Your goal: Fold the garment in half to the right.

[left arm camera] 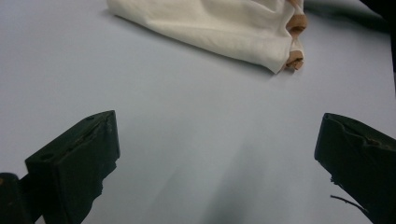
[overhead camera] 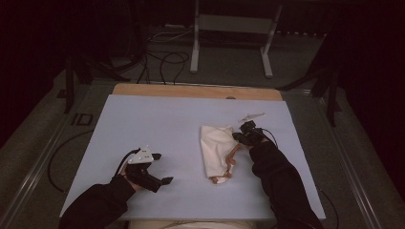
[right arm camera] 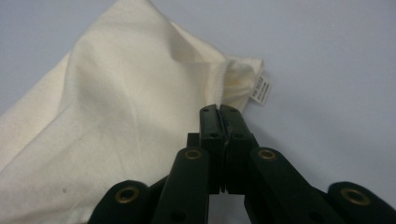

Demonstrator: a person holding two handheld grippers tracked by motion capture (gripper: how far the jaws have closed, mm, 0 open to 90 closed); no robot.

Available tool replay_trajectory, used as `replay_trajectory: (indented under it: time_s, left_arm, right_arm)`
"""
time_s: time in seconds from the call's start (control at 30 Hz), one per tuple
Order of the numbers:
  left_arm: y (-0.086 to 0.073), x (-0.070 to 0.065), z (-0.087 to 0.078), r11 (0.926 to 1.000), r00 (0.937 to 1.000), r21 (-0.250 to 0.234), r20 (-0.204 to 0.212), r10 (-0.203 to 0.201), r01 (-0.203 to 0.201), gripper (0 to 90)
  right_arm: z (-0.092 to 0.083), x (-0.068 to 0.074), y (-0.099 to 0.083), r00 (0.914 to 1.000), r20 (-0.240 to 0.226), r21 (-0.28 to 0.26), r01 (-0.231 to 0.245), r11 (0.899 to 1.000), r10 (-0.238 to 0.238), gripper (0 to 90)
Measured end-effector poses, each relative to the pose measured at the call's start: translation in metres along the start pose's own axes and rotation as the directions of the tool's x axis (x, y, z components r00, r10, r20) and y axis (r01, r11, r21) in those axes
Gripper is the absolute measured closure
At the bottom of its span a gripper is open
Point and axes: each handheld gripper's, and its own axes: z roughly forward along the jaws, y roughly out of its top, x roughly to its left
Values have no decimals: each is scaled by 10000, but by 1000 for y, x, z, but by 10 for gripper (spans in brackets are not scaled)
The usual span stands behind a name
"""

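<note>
A pale blue sheet covers the bench [overhead camera: 157, 119], its wooden edge showing at the far side. The room beyond is dark, with cables across a grey floor and a white metal frame [overhead camera: 232, 36]. A cream cloth bag [overhead camera: 216, 148], soft and creased, lies just beside the right tool [overhead camera: 237, 137]; a tan cord [overhead camera: 230, 164] runs down its near side. That tool's jaws are pressed together at the bag's edge, beside a small white label [right arm camera: 261, 89]. The left tool [overhead camera: 162, 168] rests well apart from the bag, jaws wide, holding nothing.

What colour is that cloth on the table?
Cream white cloth, with a tan-brown trim; clearest in the right gripper view.
</note>
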Motion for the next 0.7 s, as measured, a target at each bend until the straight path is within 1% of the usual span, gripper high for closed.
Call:
replay_trajectory:
  time_s: [0.07,0.13,0.17,0.23,0.3,0.37,0.47,0.57,0.63,0.7]
  left_arm:
    - [-3,0,-2,10000,10000,-52,-42,-61,61,10]
    - [-6,0,-4,9999,9999,-70,-77,-100,100,10]
    - [-8,0,-4,9999,9999,-91,-115,-113,112,10]
    - [-11,0,-5,10000,9997,17,-238,-80,81,10]
    - [-14,-1,-6,10000,9994,10,-327,-70,70,10]
    - [-17,-1,-6,10000,9991,-12,-415,-85,84,10]
    - [-20,-1,-7,10000,9979,-63,-653,24,-28,10]
    - [-23,0,-7,9997,9972,-228,-753,-14,-3,10]
    - [-25,1,-7,9993,9966,-359,-822,-109,80,10]
    - [-26,2,-7,9989,9962,-471,-858,-113,72,10]
  right_arm:
    - [2,-1,-3,10000,66,44,-52,10000,52,887]
    - [6,-1,-7,9998,19,83,-194,9998,193,885]
    - [8,-2,-8,9999,30,98,-167,9998,167,883]
    - [10,-3,-10,9994,-59,95,-347,9994,348,875]
    - [11,-4,-11,9990,-80,101,-430,9990,431,843]
    - [10,-5,-10,9991,-117,135,-410,9991,412,830]
    - [8,-5,-7,9993,-160,134,-333,9994,335,804]
    - [4,-6,-2,9994,-157,-14,-293,9996,293,773]
    - [1,-7,3,9995,-107,-196,-296,9994,294,752]
    - [-2,-8,10,9995,-96,-382,-314,9988,311,717]
